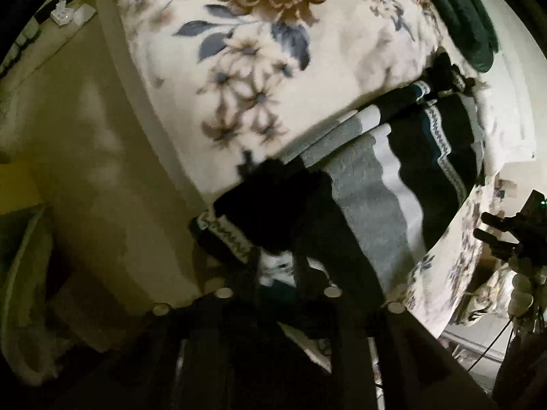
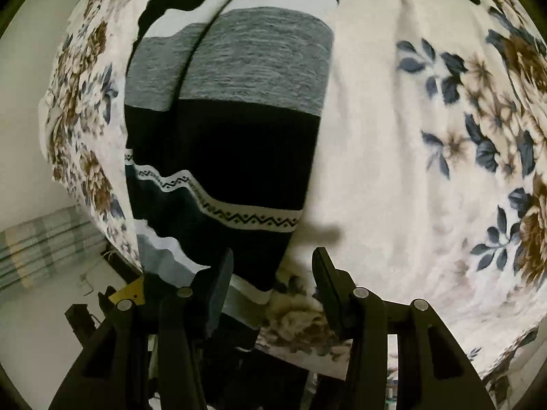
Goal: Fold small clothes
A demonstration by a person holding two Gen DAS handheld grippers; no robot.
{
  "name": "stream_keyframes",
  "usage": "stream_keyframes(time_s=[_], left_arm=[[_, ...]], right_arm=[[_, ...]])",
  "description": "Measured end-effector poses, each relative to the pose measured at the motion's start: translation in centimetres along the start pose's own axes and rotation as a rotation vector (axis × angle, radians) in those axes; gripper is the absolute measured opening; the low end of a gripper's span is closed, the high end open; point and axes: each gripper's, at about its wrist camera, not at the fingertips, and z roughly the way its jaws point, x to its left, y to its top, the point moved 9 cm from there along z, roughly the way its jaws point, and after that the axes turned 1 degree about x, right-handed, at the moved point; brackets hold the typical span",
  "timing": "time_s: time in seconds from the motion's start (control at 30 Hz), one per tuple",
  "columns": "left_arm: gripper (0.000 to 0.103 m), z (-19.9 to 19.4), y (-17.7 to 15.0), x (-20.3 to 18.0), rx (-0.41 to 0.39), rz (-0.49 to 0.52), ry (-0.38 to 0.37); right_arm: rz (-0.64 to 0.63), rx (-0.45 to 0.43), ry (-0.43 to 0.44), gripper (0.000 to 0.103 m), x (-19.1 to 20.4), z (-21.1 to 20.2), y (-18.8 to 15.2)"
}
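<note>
Surface: bed w/ cream floral blanket (image 2: 393,136).
On it: striped knit garment (image 2: 225,119), blk/grey/white bands, at 10–11 o'clock in right wrist view.
Also: dark green fabric (image 1: 461,17), 1 o'clock, left wrist view.

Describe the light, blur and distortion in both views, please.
Left wrist view: dim, motion-blurred, left gripper nearly black against the striped garment. Right wrist view: brighter and sharper, right gripper casting a small shadow on the floral blanket. Both bend straight edges, fisheye style.
</note>
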Motion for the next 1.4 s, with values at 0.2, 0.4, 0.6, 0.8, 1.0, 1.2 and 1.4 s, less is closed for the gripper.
stream_keyframes(time_s=[0.2,0.4,0.6,0.8,1.0,1.2,1.4], left_arm=[[0.05,3.5,-0.7,0.2,0.034,-0.061,-0.012],[0.048,5.0,-0.6,0.8,0.007,-0.126,-0.024],[0.007,3.4,0.2,-1.0,-0.066,-0.037,0.023],[0.007,0.6,0.9,-1.4,-0.119,-0.004,0.029],[0.007,-1.7,1.8,-0.9,-0.159,-0.002,0.019],[0.007,-1.9,2.6,-0.2,-0.172,-0.003,0.019],[0.011,0.8,3.2,1.6,-0.081,-0.056,-0.025]], right_arm=[[-0.038,-0.051,-0.019,0.054,1.9,-2.9,3.6],[-0.06,-0.135,-0.017,0.062,4.7,-6.3,10.7],[0.037,-0.174,0.009,0.066,6.2,-6.9,20.6],[-0.055,-0.121,-0.114,0.065,9.6,-3.1,26.5],[-0.088,-0.189,-0.18,0.005,12.3,-3.6,28.3],[-0.07,-0.231,-0.133,0.005,15.5,-4.9,31.3],[-0.041,-0.115,-0.073,0.012,16.5,0.0,31.1]])
